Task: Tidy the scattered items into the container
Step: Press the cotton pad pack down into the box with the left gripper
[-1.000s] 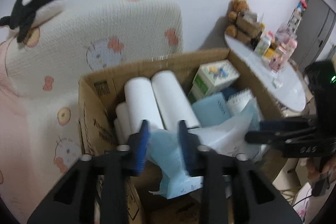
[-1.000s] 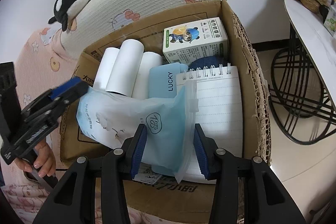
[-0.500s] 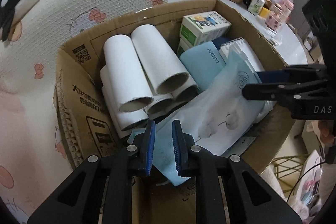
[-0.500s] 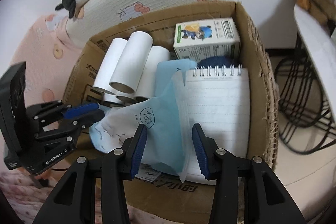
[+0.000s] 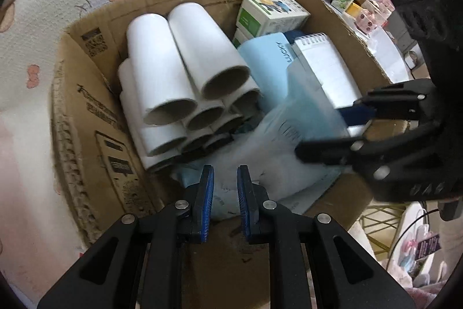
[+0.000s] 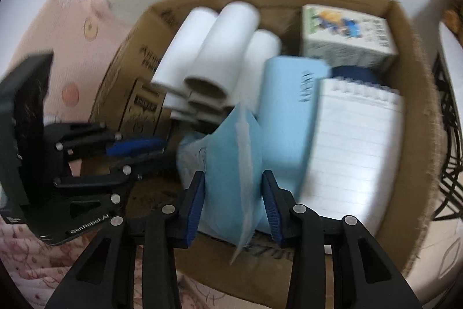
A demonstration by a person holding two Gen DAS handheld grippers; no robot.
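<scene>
In the cardboard box, a blue pouch reads "LUCKY".

"LUCKY" on pale blue case, "GenRobot.AI" on left tool

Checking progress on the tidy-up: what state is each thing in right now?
Cardboard box: open-topped, nearly full.
Paper tubes: stacked inside, lying down.
Spiral notepad: inside, closed cover not visible.
Light blue pouch: crumpled, at the box's near edge.
Left tool: narrow gap, jaws just closed further, on the pouch's edge.
Right tool: closing around the pouch.
</scene>
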